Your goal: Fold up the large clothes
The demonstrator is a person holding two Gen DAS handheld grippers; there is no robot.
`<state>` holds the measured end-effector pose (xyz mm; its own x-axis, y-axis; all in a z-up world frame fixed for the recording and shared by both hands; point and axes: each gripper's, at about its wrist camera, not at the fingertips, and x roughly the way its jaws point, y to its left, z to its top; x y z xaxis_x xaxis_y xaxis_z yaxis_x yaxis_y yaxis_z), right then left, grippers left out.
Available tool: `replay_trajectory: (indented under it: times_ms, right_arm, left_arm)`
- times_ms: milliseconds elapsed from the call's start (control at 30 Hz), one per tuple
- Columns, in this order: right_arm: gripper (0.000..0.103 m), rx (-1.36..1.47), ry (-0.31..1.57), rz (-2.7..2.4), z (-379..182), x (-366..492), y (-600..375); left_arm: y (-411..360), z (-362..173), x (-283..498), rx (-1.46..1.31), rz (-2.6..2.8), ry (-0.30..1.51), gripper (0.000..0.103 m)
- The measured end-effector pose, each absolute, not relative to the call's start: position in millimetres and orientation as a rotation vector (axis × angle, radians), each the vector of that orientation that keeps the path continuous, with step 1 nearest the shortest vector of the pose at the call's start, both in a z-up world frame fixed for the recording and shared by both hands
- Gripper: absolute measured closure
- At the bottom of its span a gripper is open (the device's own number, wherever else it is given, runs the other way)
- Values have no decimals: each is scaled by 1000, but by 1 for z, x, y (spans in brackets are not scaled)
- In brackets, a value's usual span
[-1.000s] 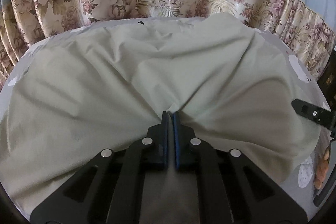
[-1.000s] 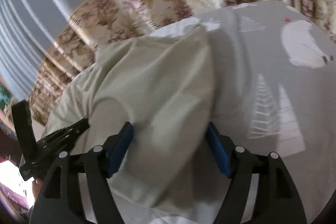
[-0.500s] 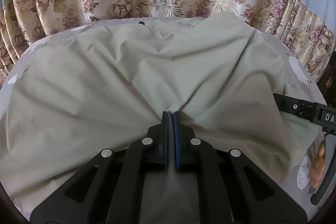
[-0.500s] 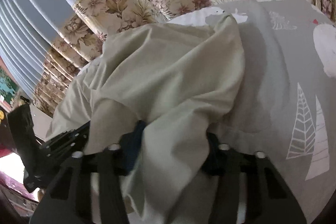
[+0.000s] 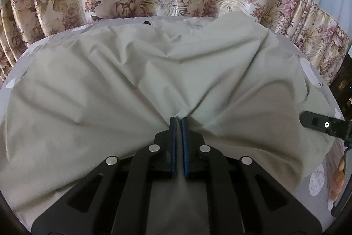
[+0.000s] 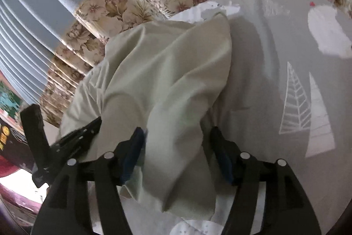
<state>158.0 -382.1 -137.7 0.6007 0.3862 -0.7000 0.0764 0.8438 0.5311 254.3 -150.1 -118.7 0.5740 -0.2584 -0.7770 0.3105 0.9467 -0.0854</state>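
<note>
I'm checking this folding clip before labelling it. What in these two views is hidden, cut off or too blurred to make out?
- Left wrist view: the near hem of the pale green cotton garment, hidden behind the left hand-held gripper.
- Left wrist view: the right hand-held gripper, cut off by the frame edge.
- Right wrist view: whether the right hand-held gripper's blue pads touch the cloth; blurred.
- Both views: what kind of garment it is; too bunched on the grey printed bedsheet.
</note>
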Motion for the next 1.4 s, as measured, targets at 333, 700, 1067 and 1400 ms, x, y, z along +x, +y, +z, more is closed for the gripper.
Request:
replay_trajectory:
  times_ms: [333, 700, 1067, 1400]
  right_arm:
    - [54, 697, 892, 277, -150, 201, -371]
    - [87, 369, 728, 284, -73, 173, -318]
    - [88, 207, 723, 237, -29, 178, -268]
    - [94, -237, 806, 350, -13, 204, -82]
  left_arm:
    - [-148, -118, 256, 53, -333, 907, 97]
    - [-148, -117, 255, 73, -331, 907, 97]
    - [-138, -103, 255, 92, -375, 924, 96]
    - [30, -65, 242, 66, -279, 903, 83]
